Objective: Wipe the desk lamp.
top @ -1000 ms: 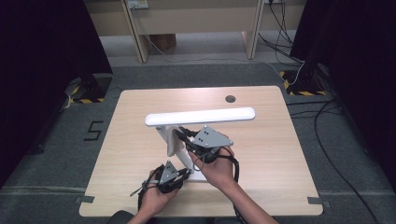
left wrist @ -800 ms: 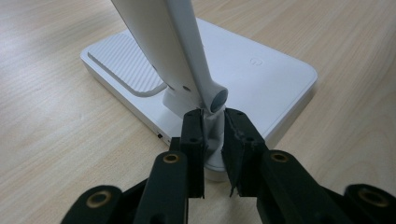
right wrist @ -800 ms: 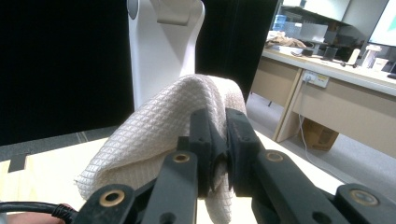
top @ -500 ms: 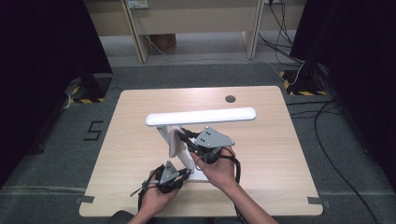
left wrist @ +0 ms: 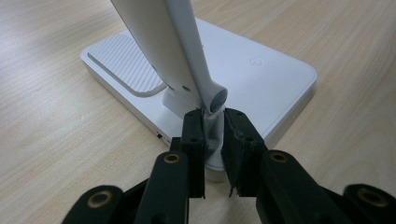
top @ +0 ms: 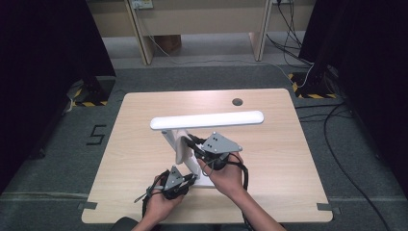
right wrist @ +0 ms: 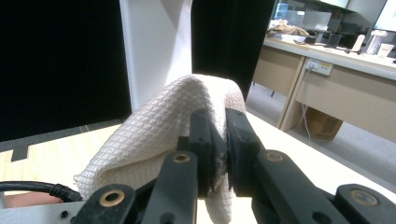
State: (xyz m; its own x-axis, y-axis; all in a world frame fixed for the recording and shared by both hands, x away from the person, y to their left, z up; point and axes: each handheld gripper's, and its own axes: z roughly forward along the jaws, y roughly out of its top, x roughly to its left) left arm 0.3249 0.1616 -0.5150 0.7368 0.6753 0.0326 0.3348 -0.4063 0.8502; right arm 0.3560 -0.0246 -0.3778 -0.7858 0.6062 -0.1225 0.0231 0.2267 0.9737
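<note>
While hidden overhead, cloth (right wrist: 154,140) between jaws.

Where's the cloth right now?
High view: the cloth is pinched in the right hand-held gripper, pressed against the lamp's arm, above the lamp base.

Overall light: the high view was evenly lit from overhead; the wooden surface (top: 144,144) was bright and the flanks at 9 and 3 o'clock fell to near black.
Shadows: soft and faint beneath the white lamp (top: 207,120), with no hard edges.
Glare: a mild sheen lay on the lamp base (left wrist: 261,74) in the left gripper view.
Focus: the black jaws at 6 o'clock were soft in both gripper views; the cloth (right wrist: 154,135) weave was crisp.
Background: desks at 2 o'clock in the right gripper view were slightly blurred.
Contrast: a black panel at 10 o'clock lost all detail.
</note>
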